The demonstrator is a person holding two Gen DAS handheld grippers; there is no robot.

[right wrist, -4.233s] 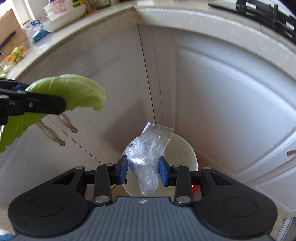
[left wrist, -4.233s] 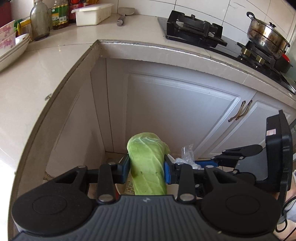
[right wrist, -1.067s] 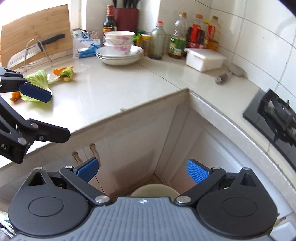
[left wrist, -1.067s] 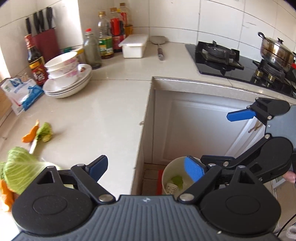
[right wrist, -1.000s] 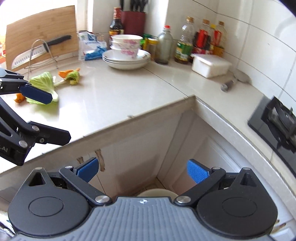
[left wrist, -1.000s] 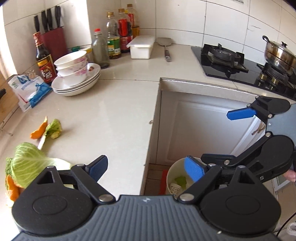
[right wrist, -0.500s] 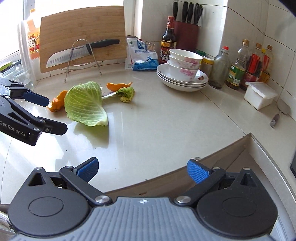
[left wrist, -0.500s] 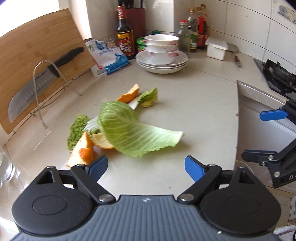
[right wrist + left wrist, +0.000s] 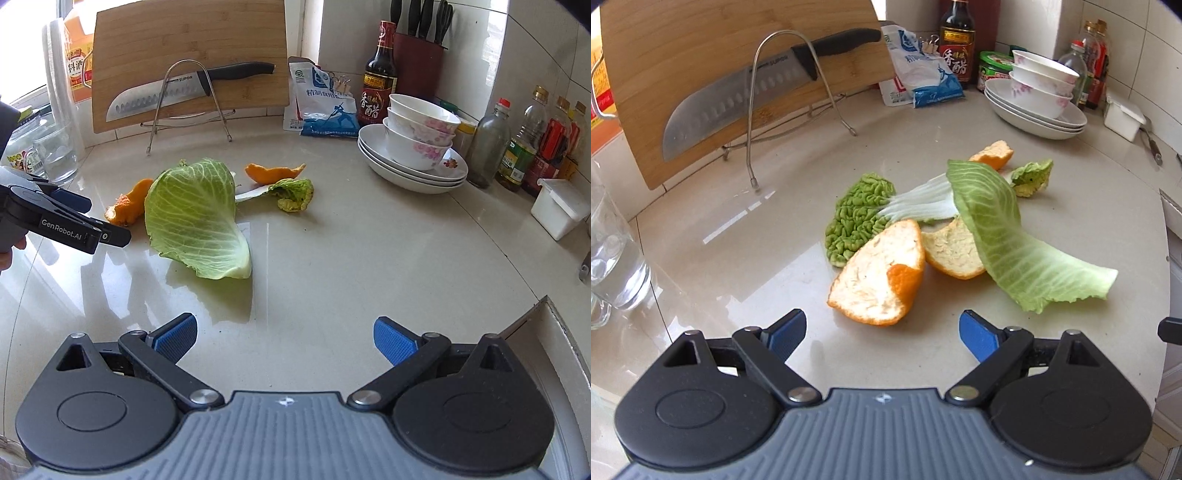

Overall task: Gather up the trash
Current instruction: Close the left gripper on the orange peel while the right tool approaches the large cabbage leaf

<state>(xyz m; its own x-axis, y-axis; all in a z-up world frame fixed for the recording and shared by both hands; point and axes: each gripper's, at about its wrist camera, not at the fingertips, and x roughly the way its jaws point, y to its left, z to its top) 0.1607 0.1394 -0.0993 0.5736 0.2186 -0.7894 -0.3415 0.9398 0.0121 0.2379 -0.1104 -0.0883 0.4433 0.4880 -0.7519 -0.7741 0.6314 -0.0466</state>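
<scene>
Polished beige stone makes up the countertop (image 9: 746, 258), and both grippers are held above it with nothing between their blue pads. The left gripper (image 9: 882, 332) is seen with its jaws spread wide; far to the left of them a clear glass mug (image 9: 613, 254) of water is stood. Beyond the left jaw a bamboo cutting board (image 9: 701, 55) is leaned upright, with a black-handled steel knife (image 9: 746, 88) laid across a bent wire rack (image 9: 790, 96) in front of it. Just ahead of the jaws, between their lines, a curled orange peel piece with white pith (image 9: 879, 277) is found, touching a second cupped peel piece (image 9: 953, 251). Behind these a crinkled dark-green leaf with a white stalk (image 9: 860, 218) is laid. Ahead of the right jaw a broad, veined pale-green cabbage leaf (image 9: 1008, 236) is draped over the second peel. Further off, a small orange peel scrap (image 9: 993, 151) and a small wilted yellow-green leaf (image 9: 1032, 177) are seen.

The right gripper (image 9: 284, 339) is likewise held with its jaws wide apart over bare counter; the cabbage leaf is well ahead of its left jaw. Beyond the right jaw, floral white bowls (image 9: 421, 129) are nested in stacked white plates (image 9: 410, 170), all empty as far as can be told. Right of them glass sauce bottles (image 9: 524, 147) and a lidded white plastic box (image 9: 561, 210) are stood.
</scene>
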